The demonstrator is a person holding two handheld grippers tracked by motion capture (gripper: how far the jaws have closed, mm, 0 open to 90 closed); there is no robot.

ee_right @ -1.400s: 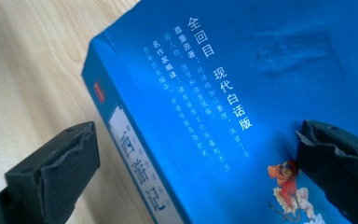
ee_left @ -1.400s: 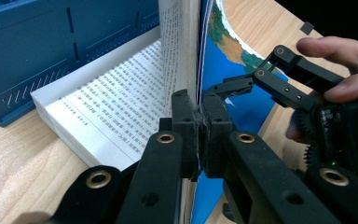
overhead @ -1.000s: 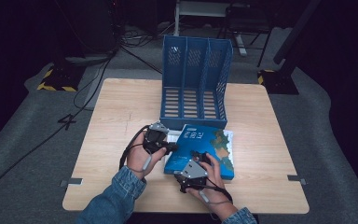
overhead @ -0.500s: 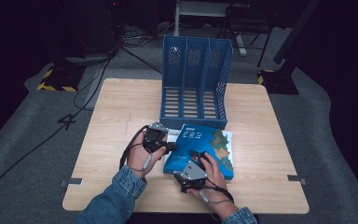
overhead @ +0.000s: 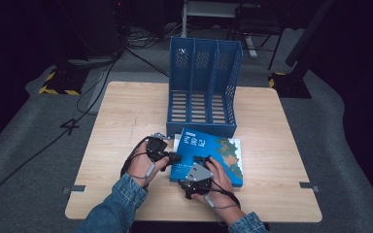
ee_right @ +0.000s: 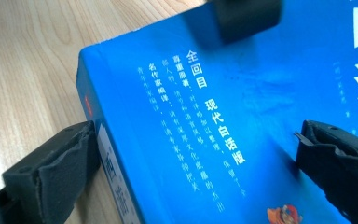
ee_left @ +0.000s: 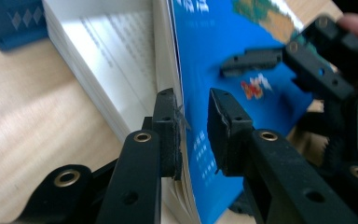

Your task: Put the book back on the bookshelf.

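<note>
A blue paperback book [overhead: 218,155] lies on the wooden table [overhead: 126,111] in front of the rack. My left gripper [overhead: 176,158] is at its left edge. In the left gripper view the raised front cover [ee_left: 223,28] stands between the jaws of my left gripper [ee_left: 191,100], which have just been opening; one pad touches the cover's edge and the other stands clear. White pages [ee_left: 116,51] show under the cover. My right gripper [overhead: 200,162] stands open and wide across the book's near spine corner [ee_right: 191,93], with one fingertip [ee_right: 317,140] on the cover and the other beside the spine.
A blue three-slot file rack [overhead: 204,87] stands upright just behind the book; its base [ee_left: 9,23] shows in the left gripper view. Bare tabletop lies to the left and right. Dark floor, cables and stands surround the table.
My left gripper has sunk a little at the book's left edge and its jaws have parted. The right gripper and the book have stayed in place.
</note>
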